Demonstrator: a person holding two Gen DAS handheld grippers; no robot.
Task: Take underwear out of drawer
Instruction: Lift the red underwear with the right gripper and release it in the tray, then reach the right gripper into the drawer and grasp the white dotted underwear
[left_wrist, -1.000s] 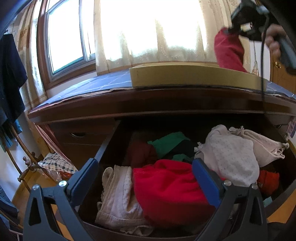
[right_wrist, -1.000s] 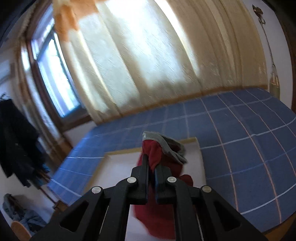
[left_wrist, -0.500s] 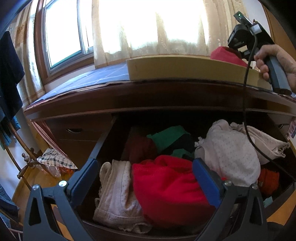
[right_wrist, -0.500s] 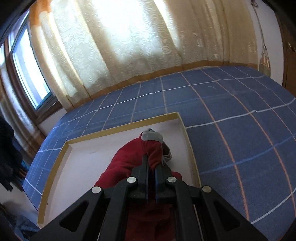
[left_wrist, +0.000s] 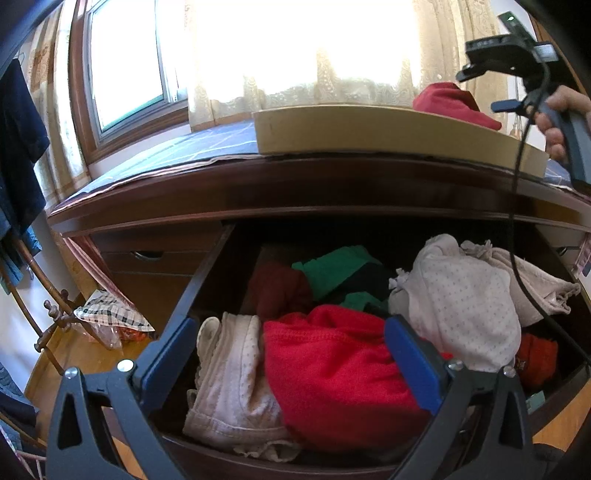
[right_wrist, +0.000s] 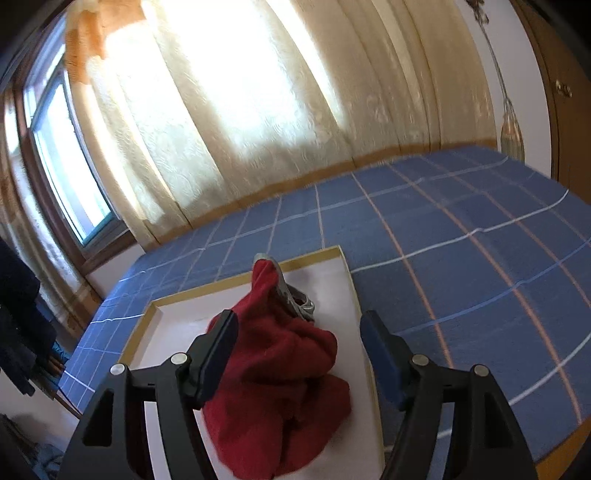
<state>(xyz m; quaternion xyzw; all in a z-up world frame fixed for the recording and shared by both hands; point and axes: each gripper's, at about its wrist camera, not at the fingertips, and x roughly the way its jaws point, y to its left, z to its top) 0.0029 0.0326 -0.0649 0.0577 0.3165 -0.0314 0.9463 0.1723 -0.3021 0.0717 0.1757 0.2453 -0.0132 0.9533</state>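
Since a second ago our right gripper (right_wrist: 299, 354) lowered the dark red underwear (right_wrist: 284, 391) into the tray (right_wrist: 354, 295); jaws now opening, garment loose between them, so we withdraw straight back while the left gripper (left_wrist: 291, 354), jaws spread, hovers over the drawer (left_wrist: 207, 280).

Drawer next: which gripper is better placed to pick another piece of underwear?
Left. The left gripper hangs open over the drawer, framing the red underwear. The right gripper, jaws opening, is up over the tray.
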